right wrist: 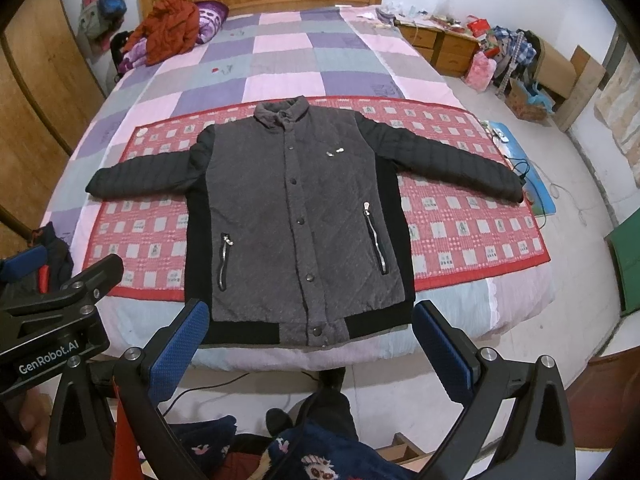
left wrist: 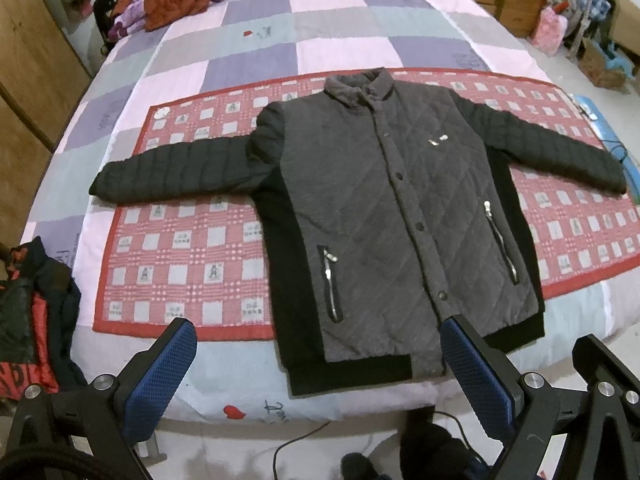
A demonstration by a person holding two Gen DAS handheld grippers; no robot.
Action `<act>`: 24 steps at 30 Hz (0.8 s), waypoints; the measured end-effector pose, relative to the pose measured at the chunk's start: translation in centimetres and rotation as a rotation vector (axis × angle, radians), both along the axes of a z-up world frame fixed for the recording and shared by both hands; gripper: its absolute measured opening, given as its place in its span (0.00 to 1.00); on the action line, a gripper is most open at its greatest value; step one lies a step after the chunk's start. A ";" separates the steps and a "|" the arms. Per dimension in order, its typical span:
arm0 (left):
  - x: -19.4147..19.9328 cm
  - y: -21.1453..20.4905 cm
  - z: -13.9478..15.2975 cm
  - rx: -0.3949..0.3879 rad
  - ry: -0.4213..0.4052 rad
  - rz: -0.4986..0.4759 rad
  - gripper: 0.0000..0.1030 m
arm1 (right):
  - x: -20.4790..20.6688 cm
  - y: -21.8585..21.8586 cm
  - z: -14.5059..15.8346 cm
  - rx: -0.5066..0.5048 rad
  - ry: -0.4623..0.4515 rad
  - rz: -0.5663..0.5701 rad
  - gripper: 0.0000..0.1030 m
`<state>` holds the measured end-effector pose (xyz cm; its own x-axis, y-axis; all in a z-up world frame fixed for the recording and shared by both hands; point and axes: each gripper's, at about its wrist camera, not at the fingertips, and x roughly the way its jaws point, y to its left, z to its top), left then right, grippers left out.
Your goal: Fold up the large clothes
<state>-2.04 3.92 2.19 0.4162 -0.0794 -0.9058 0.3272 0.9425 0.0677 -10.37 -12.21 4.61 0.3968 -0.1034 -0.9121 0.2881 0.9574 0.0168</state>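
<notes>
Jacket (left wrist: 384,216) lies flat, front up, snapped shut, sleeves spread, hem at the bed's (left wrist: 256,16) near edge. No fold made yet; all folding left. My left gripper (left wrist: 320,368) and right gripper (right wrist: 312,352) both gape empty above the hem.

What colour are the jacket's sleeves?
Black sleeves on the grey jacket; clearest in the right wrist view.

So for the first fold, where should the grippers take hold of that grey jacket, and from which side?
Judging by its pose, take the cuffs. The jacket lies flat, front up, snapped shut, sleeves spread wide. The open left gripper could pinch the left sleeve end from its outer side, and the open right gripper the right cuff likewise.
</notes>
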 end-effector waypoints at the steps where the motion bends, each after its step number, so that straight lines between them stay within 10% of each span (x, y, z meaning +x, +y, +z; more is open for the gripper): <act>1: 0.7 -1.0 -0.2 0.004 0.005 0.004 0.98 | 0.5 -0.5 -0.4 0.005 0.004 0.002 1.00; 24: 8.6 -11.0 -5.3 0.018 0.044 0.114 0.94 | 11.7 -13.2 -7.2 0.058 0.012 0.145 1.00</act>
